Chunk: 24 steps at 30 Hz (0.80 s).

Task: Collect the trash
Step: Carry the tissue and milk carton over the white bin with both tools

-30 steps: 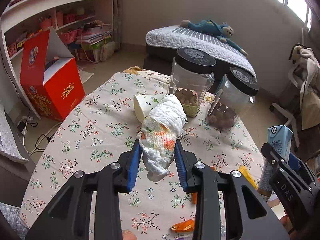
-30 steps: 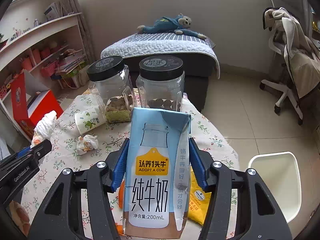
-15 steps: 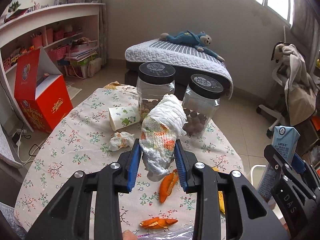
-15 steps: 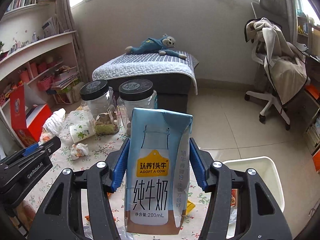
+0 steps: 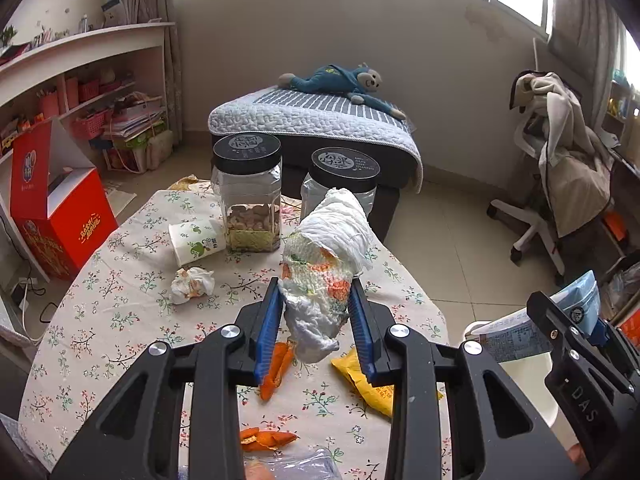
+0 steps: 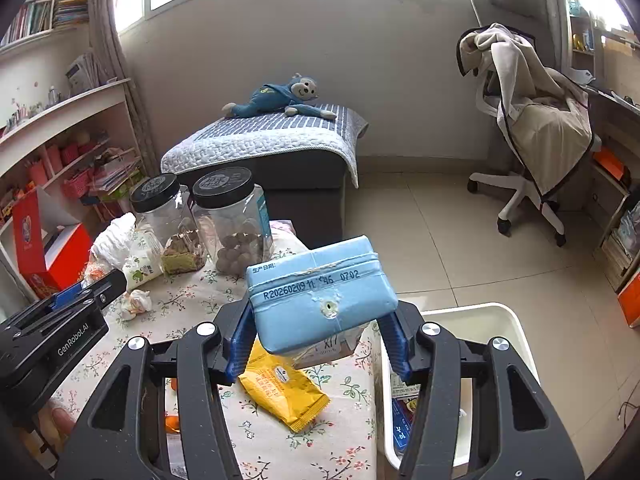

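The left gripper was closed on a rolled-up diaper, its blue pads pressed against the printed lower half while the white upper half stuck up past the fingertips. The bundle was held clear above the flowered tablecloth. The right gripper was clamped at a middling width on a light blue milk carton, which was tipped so that its stamped top end (with a punched straw hole) faced the camera. The carton was held over the table's right edge, next to a white bin standing on the floor with some wrappers seen inside.

On the table beneath the grippers, a yellow packet and orange peel pieces were seen. Farther out, a crumpled tissue lay near a paper cup on its side, and behind those two clear jars with black lids were set side by side. Beyond the table a red box stood on the floor.
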### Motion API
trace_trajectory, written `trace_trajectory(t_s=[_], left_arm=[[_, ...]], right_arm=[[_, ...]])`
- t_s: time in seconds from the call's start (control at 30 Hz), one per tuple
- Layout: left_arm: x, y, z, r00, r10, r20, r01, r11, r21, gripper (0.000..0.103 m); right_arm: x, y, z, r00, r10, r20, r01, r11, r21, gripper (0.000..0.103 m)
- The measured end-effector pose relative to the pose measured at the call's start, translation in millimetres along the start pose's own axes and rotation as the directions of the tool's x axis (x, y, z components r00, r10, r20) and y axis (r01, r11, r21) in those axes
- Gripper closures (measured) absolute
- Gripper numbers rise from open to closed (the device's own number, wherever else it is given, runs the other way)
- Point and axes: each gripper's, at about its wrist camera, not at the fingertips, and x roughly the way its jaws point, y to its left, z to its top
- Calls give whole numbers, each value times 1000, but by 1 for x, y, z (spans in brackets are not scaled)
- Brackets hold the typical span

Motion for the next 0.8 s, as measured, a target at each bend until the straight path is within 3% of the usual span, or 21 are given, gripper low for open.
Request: trace_trajectory(t_s=[0.37,0.8], left_arm=[[12,-36,-7,998,-45,-32,46,998,34,70],[18,-121,-27,987,-145,-74,155,977,147,70]], right_arm=[[-8,-53,0,995,-97,4,97,994,57,52],[-17,-134,-5,983,-183,-34,186,965,185,52]])
